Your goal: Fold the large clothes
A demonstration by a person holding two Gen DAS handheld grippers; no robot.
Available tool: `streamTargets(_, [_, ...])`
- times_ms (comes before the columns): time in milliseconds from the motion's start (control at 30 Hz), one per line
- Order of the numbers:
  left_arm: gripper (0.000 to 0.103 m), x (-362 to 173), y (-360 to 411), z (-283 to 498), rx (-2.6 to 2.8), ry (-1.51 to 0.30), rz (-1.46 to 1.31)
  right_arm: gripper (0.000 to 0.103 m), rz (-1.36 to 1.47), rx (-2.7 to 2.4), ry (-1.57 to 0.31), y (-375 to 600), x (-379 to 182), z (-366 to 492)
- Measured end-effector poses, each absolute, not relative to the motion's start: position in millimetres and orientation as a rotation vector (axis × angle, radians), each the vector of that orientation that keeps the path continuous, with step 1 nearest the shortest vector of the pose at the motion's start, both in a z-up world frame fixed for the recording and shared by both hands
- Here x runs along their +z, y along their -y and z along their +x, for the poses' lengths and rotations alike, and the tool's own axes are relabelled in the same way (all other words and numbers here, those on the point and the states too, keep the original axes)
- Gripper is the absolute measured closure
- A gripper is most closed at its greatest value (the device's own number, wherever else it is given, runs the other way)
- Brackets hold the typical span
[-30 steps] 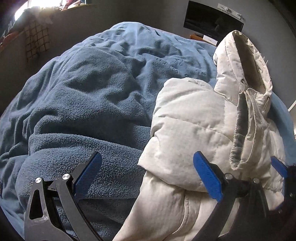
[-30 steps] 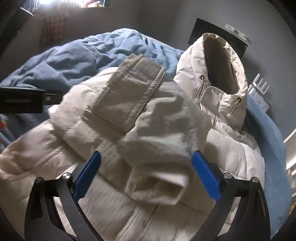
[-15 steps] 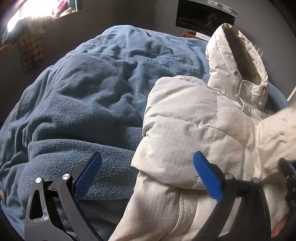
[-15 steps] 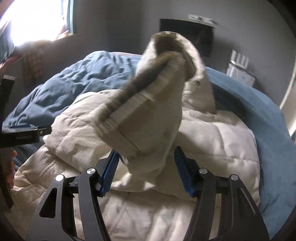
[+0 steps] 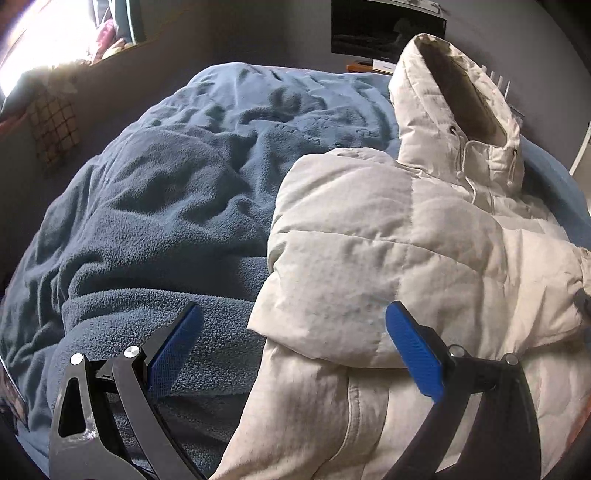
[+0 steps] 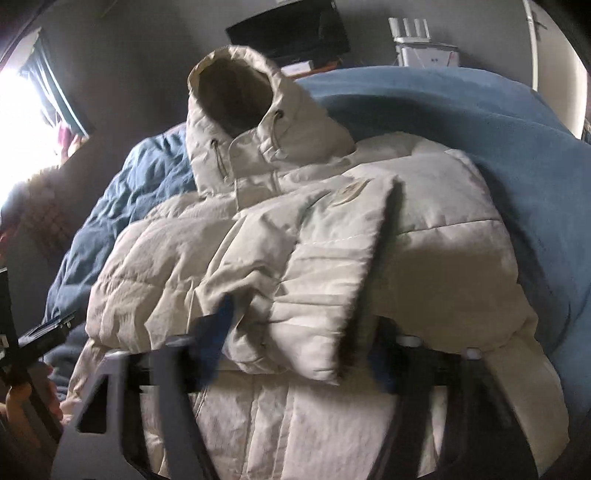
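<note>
Cream puffer jacket (image 5: pixel 388 240) lies on a blue fleece blanket (image 5: pixel 166 206) over the bed, seen from the left wrist. Hood (image 5: pixel 454 110) points to the far side, one sleeve is folded across the chest. Left gripper (image 5: pixel 291 347) has its jaws spread wide, nothing pinched; the left pad (image 5: pixel 173 350) is over the blanket, the right pad (image 5: pixel 413 354) over the jacket's near edge. Dark screen (image 5: pixel 384 33) on the far wall, bright window far left.

Right wrist view: jacket (image 6: pixel 424 229) fills the middle, hood (image 6: pixel 240 103) at the far end, blanket (image 6: pixel 498 129) to the right. Right gripper (image 6: pixel 299 350) is motion-blurred, jaws closing with the folded sleeve cuff (image 6: pixel 314 314) between them; cannot tell if the pads press it yet. Left gripper's edge and a hand (image 6: pixel 22 402) show at near left.
</note>
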State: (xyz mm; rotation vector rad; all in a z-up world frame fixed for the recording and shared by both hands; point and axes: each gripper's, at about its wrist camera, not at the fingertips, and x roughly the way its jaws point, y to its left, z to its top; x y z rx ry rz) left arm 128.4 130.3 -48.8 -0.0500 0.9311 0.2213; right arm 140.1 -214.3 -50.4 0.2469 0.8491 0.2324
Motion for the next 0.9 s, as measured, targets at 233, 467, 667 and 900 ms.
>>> streamTargets(233, [0.008,-49.9,-125.9,127.9,0.206,-0.933,-0.026,0.084,0.233,0.172,-0.819,239.9,-44.8,137.9])
streamTargets(467, [0.008,-56.3,-120.1,128.8,0.191,-0.952,0.007,0.078,0.229,0.116,-0.916,258.3,-79.8,146.4])
streamTargets(667, [0.008,-56.2,-118.0,131.5,0.157,-0.98,0.001,0.044,0.188,0.061,-0.889,266.9,-68.4,138.0])
streamTargets(900, [0.007,-13.1,-102.2,168.2,-0.022,-0.968,0.145,0.03,-0.025,0.129,-0.786,248.7,-23.5,130.4])
